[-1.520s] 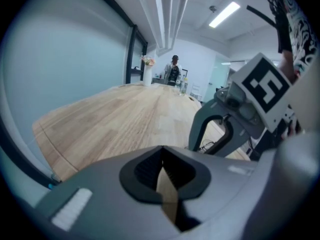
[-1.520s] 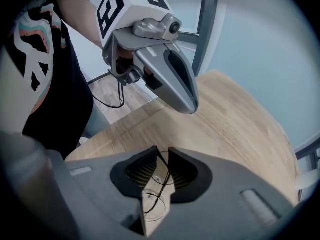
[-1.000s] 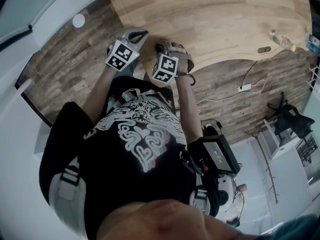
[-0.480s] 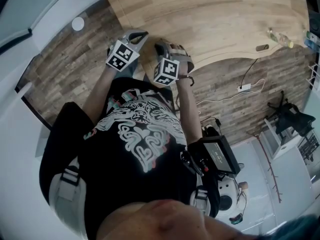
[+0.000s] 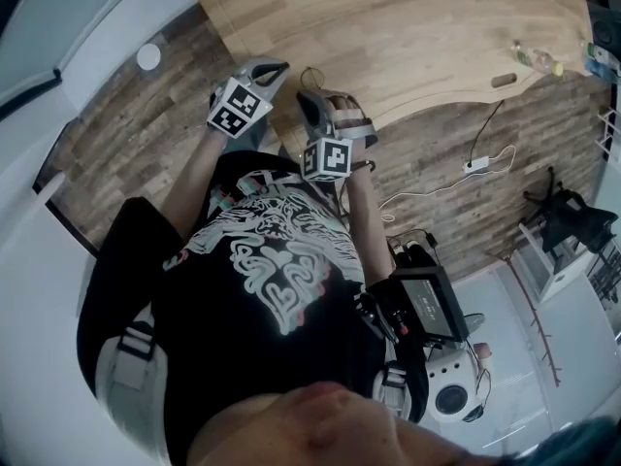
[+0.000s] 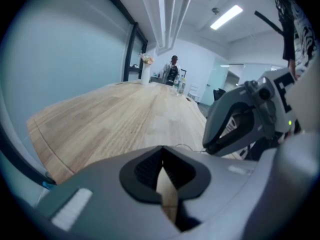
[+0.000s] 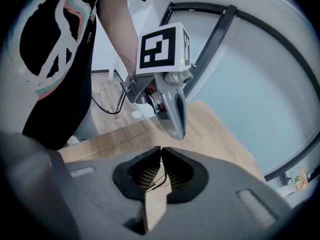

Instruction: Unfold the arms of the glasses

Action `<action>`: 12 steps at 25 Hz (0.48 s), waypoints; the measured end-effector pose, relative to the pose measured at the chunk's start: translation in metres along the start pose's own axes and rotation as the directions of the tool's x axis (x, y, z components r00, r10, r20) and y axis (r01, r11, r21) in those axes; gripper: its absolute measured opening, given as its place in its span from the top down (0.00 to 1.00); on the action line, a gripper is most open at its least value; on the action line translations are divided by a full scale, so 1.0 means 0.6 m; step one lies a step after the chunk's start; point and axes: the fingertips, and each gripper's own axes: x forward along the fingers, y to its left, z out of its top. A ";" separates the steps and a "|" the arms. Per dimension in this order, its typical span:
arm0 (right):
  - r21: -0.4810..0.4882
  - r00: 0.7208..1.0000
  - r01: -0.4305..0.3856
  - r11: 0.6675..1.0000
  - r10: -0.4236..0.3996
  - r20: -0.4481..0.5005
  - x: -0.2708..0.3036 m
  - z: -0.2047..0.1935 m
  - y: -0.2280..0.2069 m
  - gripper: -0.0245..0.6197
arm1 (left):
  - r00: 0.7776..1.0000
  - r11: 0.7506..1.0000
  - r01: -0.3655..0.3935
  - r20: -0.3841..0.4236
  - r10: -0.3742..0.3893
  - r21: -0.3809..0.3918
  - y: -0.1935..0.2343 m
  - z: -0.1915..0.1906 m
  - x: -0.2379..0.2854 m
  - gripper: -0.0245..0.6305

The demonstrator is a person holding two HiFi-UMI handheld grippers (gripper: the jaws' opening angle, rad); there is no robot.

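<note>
Above the table (image 5: 417,37) edge, the left gripper (image 5: 275,67) sits beside the right gripper (image 5: 307,97), glasses (image 7: 157,183) between its fingers (image 7: 141,173).

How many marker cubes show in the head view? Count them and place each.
2. The left cube is at the edge of the table. The right cube sits beside it, closer to the person's black shirt. None seems hidden.

Three cameras, one shared bench corner.
Head view: high above, aimed steeply down past the torso (image 5: 262,270) onto bench (image 5: 408,37), left gripper (image 5: 272,68) and right gripper (image 5: 312,105). Left gripper view: low, close over own fingers (image 6: 145,171), along the bench, right gripper alongside. Right gripper view: back toward left gripper and torso.
</note>
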 end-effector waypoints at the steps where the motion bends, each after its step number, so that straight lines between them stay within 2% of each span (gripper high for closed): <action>1: 0.000 1.000 0.022 1.000 -0.022 0.008 -0.007 0.005 -0.001 0.92 | 1.000 1.000 0.006 0.003 -0.006 0.006 -0.003 0.004 -0.001 0.98; 8: 0.022 0.991 0.118 0.993 -0.119 0.061 -0.054 0.026 -0.006 0.92 | 0.998 0.994 0.056 -0.002 -0.056 0.099 -0.030 0.027 0.001 0.98; 10: 0.024 0.989 0.128 0.991 -0.130 0.070 -0.059 0.019 -0.010 0.92 | 0.996 0.981 0.093 -0.021 -0.091 0.168 -0.039 0.032 0.020 0.98; 12: 0.021 0.988 0.133 0.991 -0.134 0.078 -0.063 0.015 -0.008 0.92 | 0.988 0.956 0.150 -0.059 -0.139 0.253 -0.053 0.030 0.037 0.98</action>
